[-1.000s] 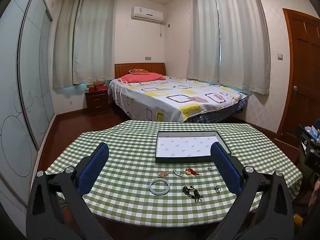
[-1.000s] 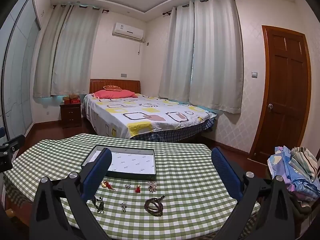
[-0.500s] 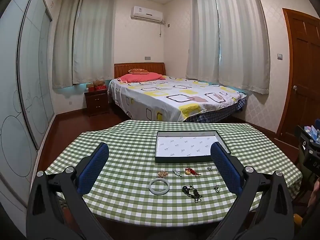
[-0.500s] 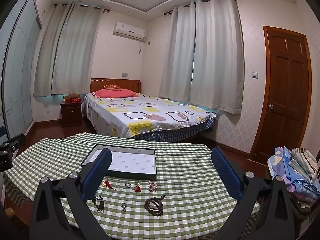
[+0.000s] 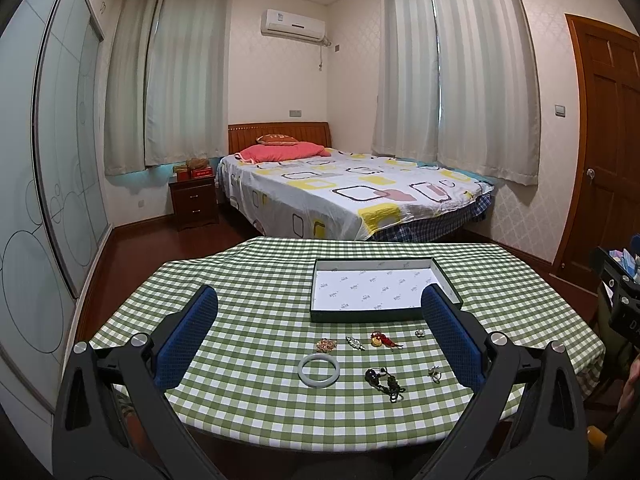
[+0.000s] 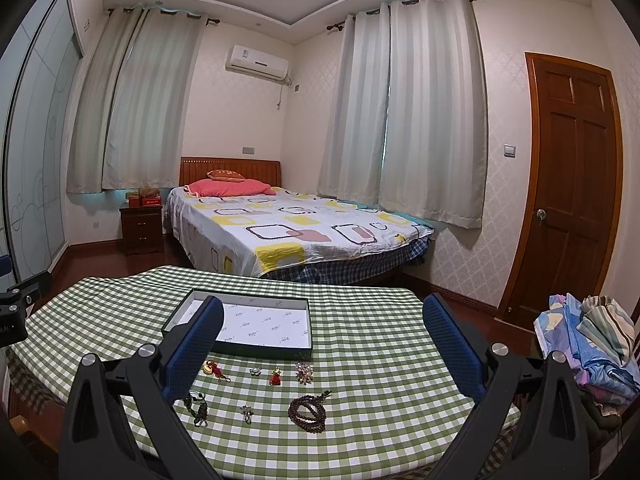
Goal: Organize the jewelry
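Both claws, left [image 5: 319, 336] and right [image 6: 322, 342], spread apart, holding nothing, above the green-checked surface [image 5: 248, 320]. Pale bangle [image 5: 319, 370], dark bead string [image 6: 308, 413], small charms lie loose just before the white-lined tray [image 5: 374, 290].

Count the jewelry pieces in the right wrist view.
7. Back row by the tray: gold-red charm, silver flower, red charm, pearl brooch. Front row: dark pendant, silver piece, bead bracelet. The fingers may hide more.

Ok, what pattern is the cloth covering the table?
The tablecloth is a green-and-white check, clearest in the left wrist view.
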Tool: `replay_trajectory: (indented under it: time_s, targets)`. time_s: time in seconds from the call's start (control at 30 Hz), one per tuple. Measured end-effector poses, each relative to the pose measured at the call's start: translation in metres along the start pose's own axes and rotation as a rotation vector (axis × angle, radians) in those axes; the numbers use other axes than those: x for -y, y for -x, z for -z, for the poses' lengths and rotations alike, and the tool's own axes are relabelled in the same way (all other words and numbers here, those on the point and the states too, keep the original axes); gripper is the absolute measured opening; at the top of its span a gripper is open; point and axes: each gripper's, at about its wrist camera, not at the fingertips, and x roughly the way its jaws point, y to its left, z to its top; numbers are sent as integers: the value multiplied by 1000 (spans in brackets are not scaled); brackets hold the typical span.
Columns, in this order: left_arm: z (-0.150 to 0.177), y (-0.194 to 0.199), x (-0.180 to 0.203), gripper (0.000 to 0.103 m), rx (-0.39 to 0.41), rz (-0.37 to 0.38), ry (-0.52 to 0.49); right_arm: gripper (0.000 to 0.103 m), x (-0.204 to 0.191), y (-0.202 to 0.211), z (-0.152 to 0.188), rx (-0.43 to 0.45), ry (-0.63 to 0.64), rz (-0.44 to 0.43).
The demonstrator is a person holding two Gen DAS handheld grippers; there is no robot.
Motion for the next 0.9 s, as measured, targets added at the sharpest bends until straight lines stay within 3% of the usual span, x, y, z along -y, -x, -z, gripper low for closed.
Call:
replay_trajectory:
  time_s: [0.9]
  targets:
    - [4,-2,1,99,1,-2,3,97,-1,0,-2,3,1,0]
